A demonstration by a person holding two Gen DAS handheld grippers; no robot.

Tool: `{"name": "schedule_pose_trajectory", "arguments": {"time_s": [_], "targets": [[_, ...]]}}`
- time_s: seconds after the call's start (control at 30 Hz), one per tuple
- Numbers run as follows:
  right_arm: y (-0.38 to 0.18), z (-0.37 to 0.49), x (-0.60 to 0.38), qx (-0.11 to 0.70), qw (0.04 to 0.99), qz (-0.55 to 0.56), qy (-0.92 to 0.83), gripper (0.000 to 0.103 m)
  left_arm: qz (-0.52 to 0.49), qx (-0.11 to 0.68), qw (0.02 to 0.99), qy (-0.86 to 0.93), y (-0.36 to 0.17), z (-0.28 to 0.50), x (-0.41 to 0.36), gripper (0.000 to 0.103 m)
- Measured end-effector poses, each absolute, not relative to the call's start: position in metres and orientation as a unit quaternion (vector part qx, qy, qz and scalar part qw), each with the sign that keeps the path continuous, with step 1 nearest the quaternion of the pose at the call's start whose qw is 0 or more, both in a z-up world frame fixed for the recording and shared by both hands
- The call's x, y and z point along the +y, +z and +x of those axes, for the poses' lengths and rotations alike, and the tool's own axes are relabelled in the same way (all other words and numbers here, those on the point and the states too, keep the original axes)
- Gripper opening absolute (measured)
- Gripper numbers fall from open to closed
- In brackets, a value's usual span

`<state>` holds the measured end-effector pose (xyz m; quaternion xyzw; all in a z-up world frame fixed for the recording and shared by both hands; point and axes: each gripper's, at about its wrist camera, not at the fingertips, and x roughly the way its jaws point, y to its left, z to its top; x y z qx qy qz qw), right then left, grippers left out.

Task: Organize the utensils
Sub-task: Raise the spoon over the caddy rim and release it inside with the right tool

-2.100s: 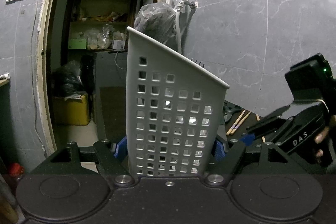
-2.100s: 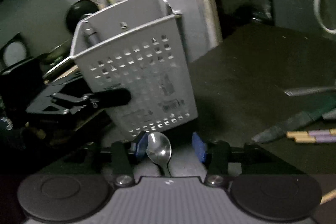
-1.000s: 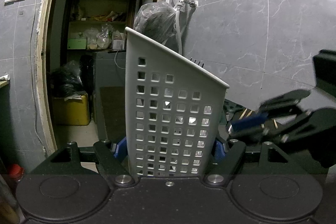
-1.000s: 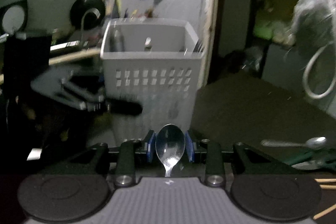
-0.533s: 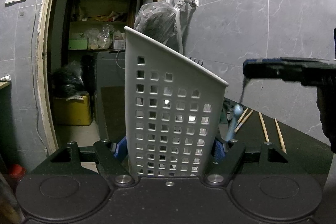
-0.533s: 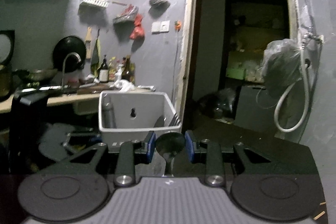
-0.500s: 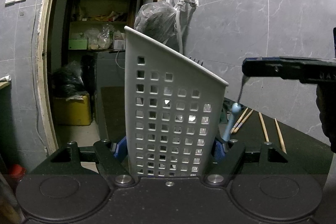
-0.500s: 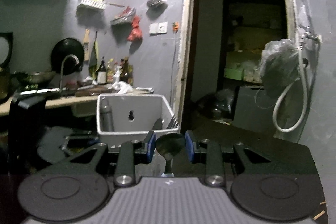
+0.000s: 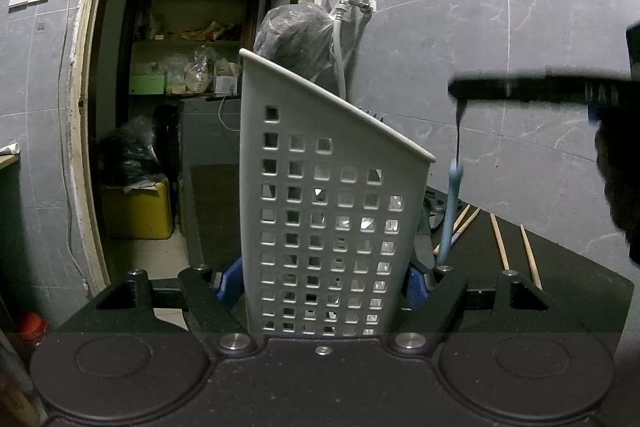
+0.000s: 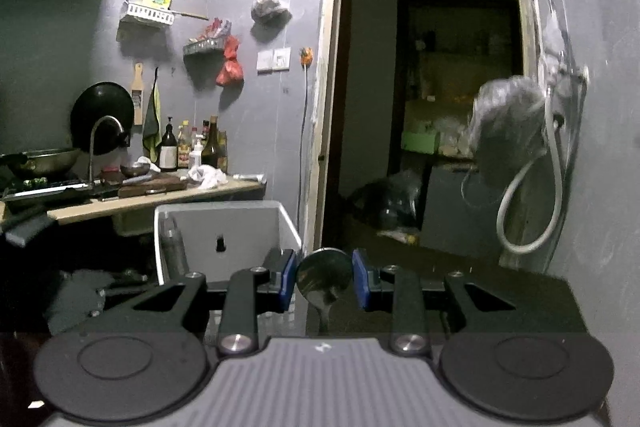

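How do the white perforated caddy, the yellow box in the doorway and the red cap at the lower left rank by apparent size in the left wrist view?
1. White perforated caddy, by far the largest, though it sits right at the camera.
2. Yellow box.
3. Red cap, partly cut off, so its rank is less sure.

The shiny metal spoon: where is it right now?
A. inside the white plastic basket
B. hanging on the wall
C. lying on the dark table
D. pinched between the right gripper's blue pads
D: the shiny metal spoon sits bowl-first between the blue pads of the right gripper, in front of the white plastic basket.
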<state>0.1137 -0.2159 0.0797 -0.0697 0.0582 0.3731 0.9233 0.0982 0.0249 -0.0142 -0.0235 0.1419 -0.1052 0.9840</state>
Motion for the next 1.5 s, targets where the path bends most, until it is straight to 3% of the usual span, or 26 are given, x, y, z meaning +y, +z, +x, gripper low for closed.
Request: {"name": "schedule_pose_trajectory", "arguments": {"time_s": [0.4, 0.9, 1.27, 1.33, 1.37, 1.47, 1.5], "targets": [[0.165, 0.095, -0.183, -0.084, 0.899, -0.093, 0.419, 0.034, -0.022, 0.142, 0.984, -0.106, -0.014, 0.098, 0.024, 0.077], [0.116, 0.119, -0.144, 0.018, 0.872, -0.068, 0.484, 0.034, -0.020, 0.142, 0.983, -0.112, -0.013, 0.098, 0.027, 0.077], [0.097, 0.122, -0.147, 0.049, 0.875, -0.074, 0.476, 0.035, -0.020, 0.142, 0.983, -0.112, -0.013, 0.099, 0.027, 0.077], [0.095, 0.122, -0.148, 0.053, 0.876, -0.075, 0.473, 0.041, -0.021, 0.143, 0.983, -0.113, -0.013, 0.099, 0.028, 0.077], [0.094, 0.122, -0.149, 0.055, 0.877, -0.075, 0.472, 0.051, -0.020, 0.143, 0.983, -0.113, -0.012, 0.099, 0.028, 0.077], [0.092, 0.119, -0.156, 0.056, 0.883, -0.069, 0.460, 0.056, -0.020, 0.143, 0.983, -0.115, -0.012, 0.100, 0.028, 0.077], [0.091, 0.118, -0.160, 0.055, 0.888, -0.062, 0.453, 0.063, -0.020, 0.143, 0.983, -0.115, -0.012, 0.101, 0.028, 0.077]]}}
